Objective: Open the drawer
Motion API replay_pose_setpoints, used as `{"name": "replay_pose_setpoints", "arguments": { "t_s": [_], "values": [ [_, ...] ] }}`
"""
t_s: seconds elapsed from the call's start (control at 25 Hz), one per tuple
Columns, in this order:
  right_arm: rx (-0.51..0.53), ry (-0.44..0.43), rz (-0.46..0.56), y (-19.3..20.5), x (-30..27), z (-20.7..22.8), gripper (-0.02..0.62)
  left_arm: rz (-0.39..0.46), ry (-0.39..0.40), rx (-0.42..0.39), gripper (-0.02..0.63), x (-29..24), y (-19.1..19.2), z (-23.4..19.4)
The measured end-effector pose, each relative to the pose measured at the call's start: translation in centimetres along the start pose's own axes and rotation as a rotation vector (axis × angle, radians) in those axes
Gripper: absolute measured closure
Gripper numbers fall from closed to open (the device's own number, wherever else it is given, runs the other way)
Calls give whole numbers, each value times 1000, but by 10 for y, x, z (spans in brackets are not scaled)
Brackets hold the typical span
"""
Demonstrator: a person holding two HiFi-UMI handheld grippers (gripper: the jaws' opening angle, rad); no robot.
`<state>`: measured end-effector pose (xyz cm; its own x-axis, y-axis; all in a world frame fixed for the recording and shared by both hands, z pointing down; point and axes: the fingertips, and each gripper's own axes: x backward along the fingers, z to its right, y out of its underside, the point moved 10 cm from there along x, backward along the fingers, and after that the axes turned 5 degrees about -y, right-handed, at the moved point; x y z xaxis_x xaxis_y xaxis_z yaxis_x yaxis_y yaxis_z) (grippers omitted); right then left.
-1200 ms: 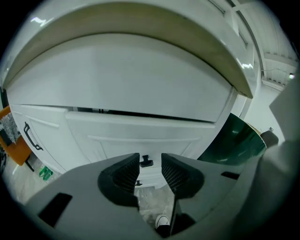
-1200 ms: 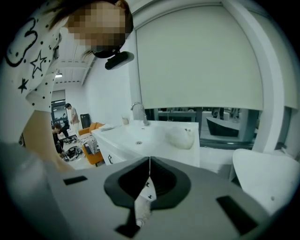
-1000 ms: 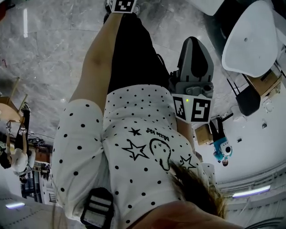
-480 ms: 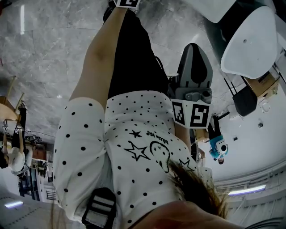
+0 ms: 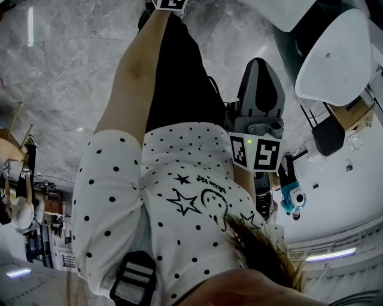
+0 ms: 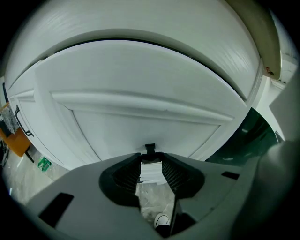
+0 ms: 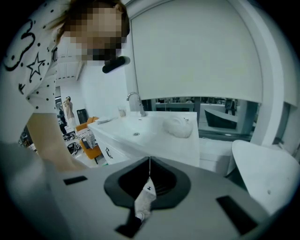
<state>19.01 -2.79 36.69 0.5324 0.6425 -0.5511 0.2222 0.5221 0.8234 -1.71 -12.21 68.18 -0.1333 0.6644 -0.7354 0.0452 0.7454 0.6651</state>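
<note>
In the left gripper view a white drawer front (image 6: pixel 140 124) fills the picture, with a small black handle (image 6: pixel 150 149) at its lower middle. My left gripper (image 6: pixel 151 159) points down at it, and its jaws have just been closing. They stand apart with the handle between their tips. In the head view only its marker cube (image 5: pixel 168 3) shows, at the top edge beyond the person's outstretched arm. My right gripper (image 7: pixel 149 165) is shut on nothing and hangs beside the person's hip (image 5: pixel 261 69), away from the drawer.
A white countertop (image 6: pixel 140 33) overhangs the drawer. The right gripper view shows a white counter (image 7: pixel 154 138) with a sink and tap (image 7: pixel 135 101), a white chair (image 7: pixel 267 173) at the right and an orange chair (image 7: pixel 90 151) at the left. Grey marble floor (image 5: pixel 66 66) lies below.
In the head view the left gripper's marker cube has slid further toward the top edge. The right gripper has shifted slightly up in the picture. The person's body is otherwise still.
</note>
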Motion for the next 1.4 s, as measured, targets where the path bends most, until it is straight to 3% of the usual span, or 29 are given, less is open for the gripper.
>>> {"name": "replay_pose_setpoints", "arguments": {
  "t_s": [0.52, 0.92, 1.4],
  "values": [
    [11, -10, -3, 3, -2, 2, 581, -25, -6, 15, 465, -12, 12, 1],
    [77, 83, -29, 16, -12, 13, 581, -43, 21, 14, 465, -6, 30, 2],
    [59, 81, -42, 24, -7, 11, 581, -62, 24, 23, 465, 18, 49, 5]
  ]
}}
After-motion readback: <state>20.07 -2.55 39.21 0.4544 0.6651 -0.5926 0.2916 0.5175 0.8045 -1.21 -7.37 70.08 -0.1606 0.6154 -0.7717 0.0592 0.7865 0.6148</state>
